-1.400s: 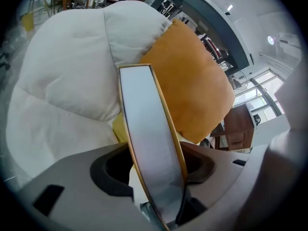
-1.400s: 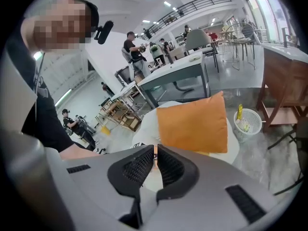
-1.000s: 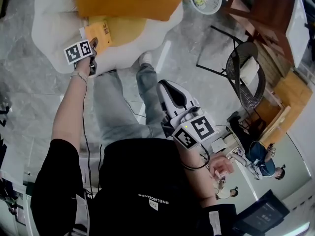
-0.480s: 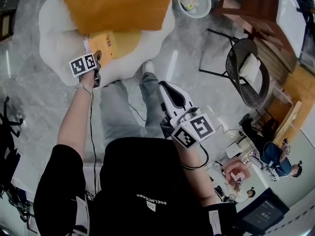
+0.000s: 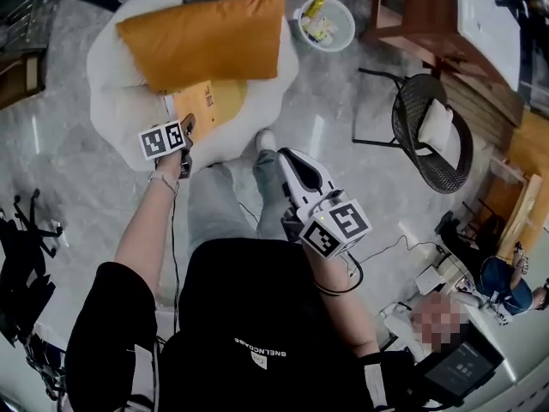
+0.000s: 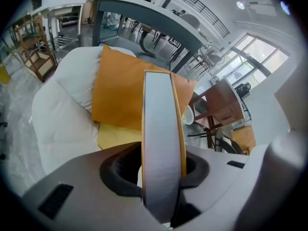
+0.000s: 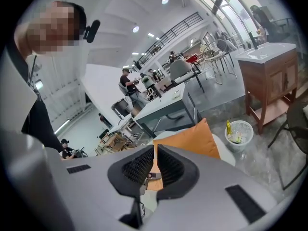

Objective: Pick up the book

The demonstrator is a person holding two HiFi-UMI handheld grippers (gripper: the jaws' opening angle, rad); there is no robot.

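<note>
Clamping the book [image 6: 161,143] in the left gripper [image 5: 187,131], fingers [image 6: 120,165] pressed on both orange covers, grey page edge turned to the gripper's camera. Holds it upright over the front of the white seat [image 5: 111,101], just beside the orange cushion [image 5: 206,37] and a yellow cloth [image 6: 118,136]. Carries nothing in the right gripper [image 5: 292,163]: fingers together, aimed toward the seat from above the person's leg [image 5: 214,213]. Shows a white basket [image 5: 326,24] on the floor past the seat.
</note>
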